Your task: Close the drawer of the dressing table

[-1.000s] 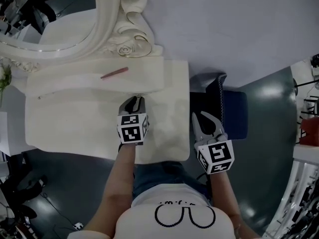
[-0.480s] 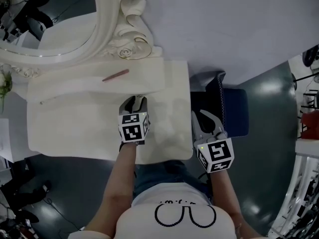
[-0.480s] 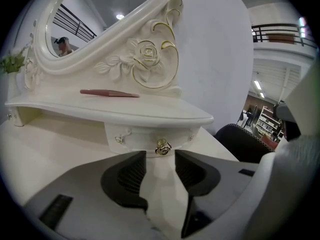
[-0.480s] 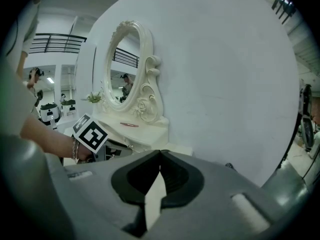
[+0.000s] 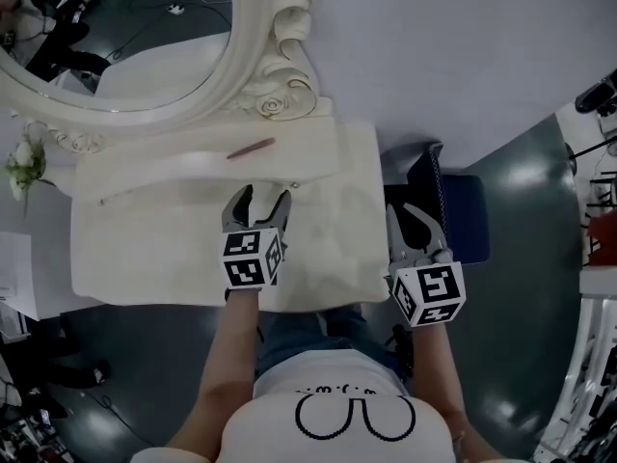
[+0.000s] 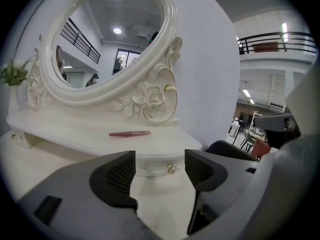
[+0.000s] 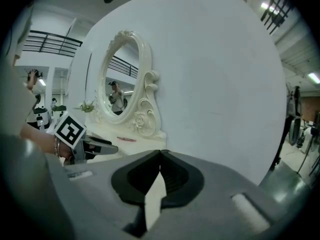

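Dressing table [image 5: 145,249] against wall [image 5: 463,46]; drawer [image 6: 159,165] front faces person, long axis sideways.

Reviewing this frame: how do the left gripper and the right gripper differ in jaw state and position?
The left gripper's jaws are opening and stand wide apart; the right gripper's jaws are shut together. The left gripper hangs over the dressing table, facing the drawer knob; the right gripper sits off the table's right edge, above the dark chair. Both hold nothing and both point toward the wall.
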Motion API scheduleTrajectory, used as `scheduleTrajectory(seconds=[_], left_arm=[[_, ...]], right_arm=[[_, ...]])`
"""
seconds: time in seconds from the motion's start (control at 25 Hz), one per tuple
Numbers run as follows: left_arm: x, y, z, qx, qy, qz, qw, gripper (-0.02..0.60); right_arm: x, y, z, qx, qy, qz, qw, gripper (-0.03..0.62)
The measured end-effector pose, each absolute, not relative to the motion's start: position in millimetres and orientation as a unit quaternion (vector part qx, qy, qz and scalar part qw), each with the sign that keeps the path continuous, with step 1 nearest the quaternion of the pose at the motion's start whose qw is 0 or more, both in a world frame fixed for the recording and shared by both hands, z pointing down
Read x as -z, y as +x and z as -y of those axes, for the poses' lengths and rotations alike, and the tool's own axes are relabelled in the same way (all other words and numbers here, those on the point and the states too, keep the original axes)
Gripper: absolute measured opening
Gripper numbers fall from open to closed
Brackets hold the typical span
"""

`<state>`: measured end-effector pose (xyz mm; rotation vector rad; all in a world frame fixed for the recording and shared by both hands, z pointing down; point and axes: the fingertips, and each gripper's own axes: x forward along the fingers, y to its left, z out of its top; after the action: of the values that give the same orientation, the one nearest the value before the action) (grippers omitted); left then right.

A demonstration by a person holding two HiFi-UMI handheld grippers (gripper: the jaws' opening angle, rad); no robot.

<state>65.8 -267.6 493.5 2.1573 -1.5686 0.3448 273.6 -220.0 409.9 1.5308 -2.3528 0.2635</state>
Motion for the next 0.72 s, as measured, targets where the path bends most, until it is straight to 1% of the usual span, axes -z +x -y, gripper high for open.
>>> scheduleTrajectory(seconds=[0.24, 0.48, 0.52, 0.56, 0.6, 0.72], left_arm=[[-412.4, 35.5, 268.3, -0.048, 0.808, 0.565, 0.158, 0.302], [-354.3, 6.8, 254.5, -0.017, 0.84, 0.535, 0.087, 0.299], [-346.0, 0.4, 249.9, -0.014, 0.843, 0.533, 0.07, 0.265], [-338.2, -6.1, 245.0, -0.011, 0.846, 0.531, 0.051, 0.053], [-331.5, -11.3, 240.2, -0.011, 0.849, 0.527, 0.034, -0.002], [-317.4, -20.8, 231.3, -0.017, 0.86, 0.509, 0.006, -0.002]], right_arm=[[-375.9, 262.8, 210.7, -0.074, 0.565, 0.811, 0.131, 0.002], [-347.4, 235.7, 204.2, -0.038, 0.591, 0.799, 0.108, 0.002], [-343.5, 230.9, 202.5, -0.034, 0.596, 0.795, 0.104, 0.002], [-339.9, 226.3, 200.5, -0.03, 0.601, 0.792, 0.101, 0.002], [-336.6, 221.6, 198.2, -0.027, 0.606, 0.789, 0.098, 0.002], [-326.6, 207.0, 191.4, -0.018, 0.614, 0.784, 0.092, 0.002]])
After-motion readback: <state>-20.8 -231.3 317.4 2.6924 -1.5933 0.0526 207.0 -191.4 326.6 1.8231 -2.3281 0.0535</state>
